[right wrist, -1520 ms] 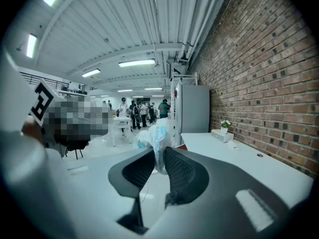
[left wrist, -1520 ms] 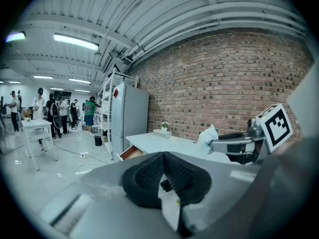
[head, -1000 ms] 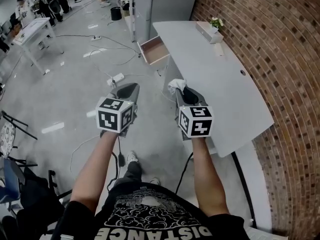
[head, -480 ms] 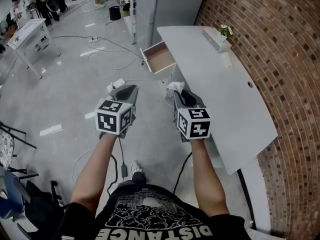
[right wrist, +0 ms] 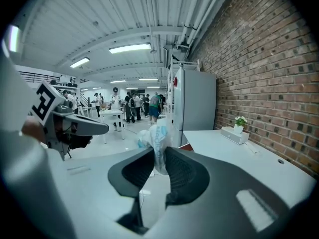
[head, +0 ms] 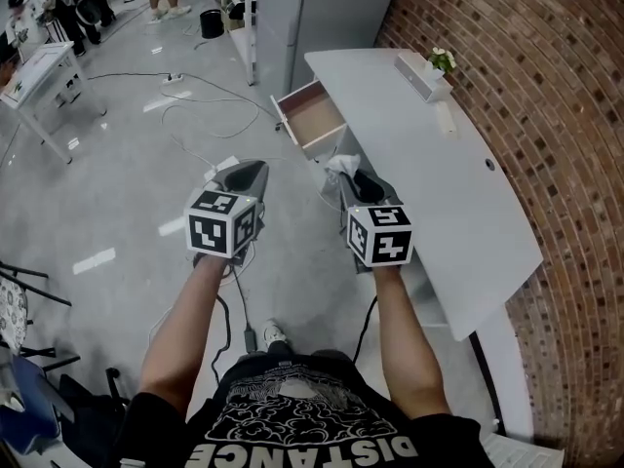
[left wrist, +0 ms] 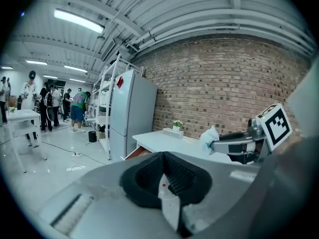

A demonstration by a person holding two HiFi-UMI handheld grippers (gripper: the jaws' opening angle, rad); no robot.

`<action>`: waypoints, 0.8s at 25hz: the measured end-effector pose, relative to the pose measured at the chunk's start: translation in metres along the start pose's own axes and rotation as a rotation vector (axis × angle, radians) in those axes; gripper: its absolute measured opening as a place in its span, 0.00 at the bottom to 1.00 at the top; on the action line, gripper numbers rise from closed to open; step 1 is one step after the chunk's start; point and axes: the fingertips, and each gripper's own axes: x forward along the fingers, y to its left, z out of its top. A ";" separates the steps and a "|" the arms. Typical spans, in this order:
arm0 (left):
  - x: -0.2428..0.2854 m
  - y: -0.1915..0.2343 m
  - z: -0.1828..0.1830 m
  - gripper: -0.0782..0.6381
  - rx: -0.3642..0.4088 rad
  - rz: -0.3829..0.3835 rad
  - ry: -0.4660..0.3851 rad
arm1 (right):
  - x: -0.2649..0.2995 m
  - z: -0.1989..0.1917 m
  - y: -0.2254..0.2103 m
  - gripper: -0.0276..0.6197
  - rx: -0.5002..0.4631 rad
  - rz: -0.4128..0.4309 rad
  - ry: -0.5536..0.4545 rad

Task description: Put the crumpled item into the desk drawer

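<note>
The crumpled item (head: 341,167) is a white wad with blue print (right wrist: 156,142). My right gripper (head: 347,176) is shut on it, held in the air beside the near edge of the white desk (head: 439,174). The wad sticks out past the pads (right wrist: 175,169). The desk drawer (head: 314,115) stands pulled open ahead and looks empty, its brown inside showing (left wrist: 137,154). My left gripper (head: 244,172) hangs over the floor to the left, shut with nothing in it (left wrist: 163,176). In the left gripper view, the right gripper (left wrist: 219,144) and the wad (left wrist: 209,138) are at the right.
A white planter with a small plant (head: 430,72) sits at the desk's far end by the brick wall (head: 546,86). A grey fridge (head: 292,13) stands behind the drawer. Cables and a power strip (head: 225,164) lie on the floor. People and a white table (head: 39,71) are far left.
The view has moved forward, so the desk and its open drawer sit a little nearer and more central. Both grippers keep their pose, and the right one still holds the wad.
</note>
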 end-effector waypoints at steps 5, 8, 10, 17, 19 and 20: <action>0.000 0.012 -0.001 0.11 -0.004 -0.008 0.001 | 0.008 0.000 0.007 0.16 0.000 -0.004 0.005; 0.002 0.016 0.000 0.11 0.001 -0.014 -0.001 | 0.013 0.002 0.007 0.16 0.005 -0.008 0.004; 0.004 0.020 0.001 0.11 0.001 -0.014 -0.001 | 0.016 0.003 0.008 0.16 0.008 -0.009 0.003; 0.014 0.025 0.003 0.11 0.018 -0.019 0.002 | 0.028 0.002 0.004 0.16 0.013 -0.010 -0.007; 0.018 0.029 0.006 0.11 0.024 -0.018 -0.005 | 0.032 0.004 0.003 0.16 0.012 -0.010 -0.014; 0.019 0.031 0.008 0.11 0.027 -0.016 -0.008 | 0.035 0.005 0.003 0.16 0.011 -0.010 -0.018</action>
